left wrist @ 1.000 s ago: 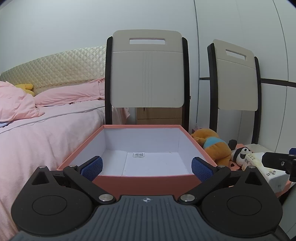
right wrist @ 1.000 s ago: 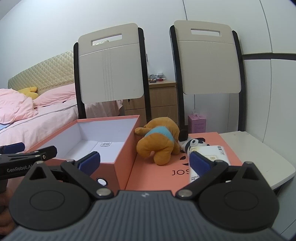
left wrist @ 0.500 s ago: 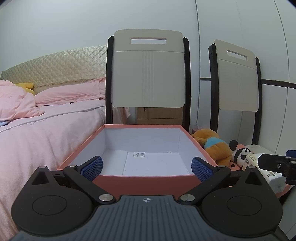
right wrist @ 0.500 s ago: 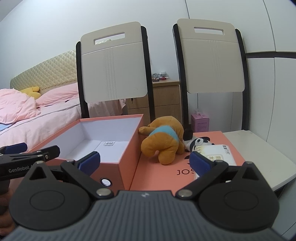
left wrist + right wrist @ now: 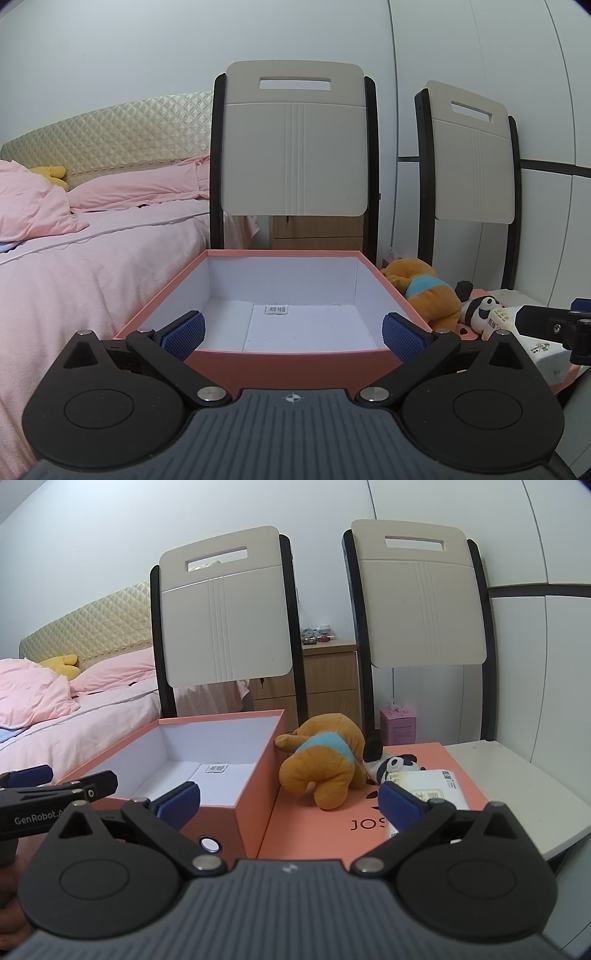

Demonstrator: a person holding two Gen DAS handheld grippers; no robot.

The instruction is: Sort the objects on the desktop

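The left gripper (image 5: 293,332) is level, fingers spread wide before the box (image 5: 288,360); the right gripper (image 5: 290,801) likewise gapes, holding nothing. Bear (image 5: 325,762), panda (image 5: 393,766) and tissue pack (image 5: 432,786) lie on the lid (image 5: 317,830) beside the box, chairs (image 5: 225,620) behind.

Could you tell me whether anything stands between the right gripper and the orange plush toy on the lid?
Nothing visible does. The right gripper is open, and the orange plush toy lies ahead of it on the pink lid. The open box stands to the toy's left; the panda toy and tissue pack lie to its right.
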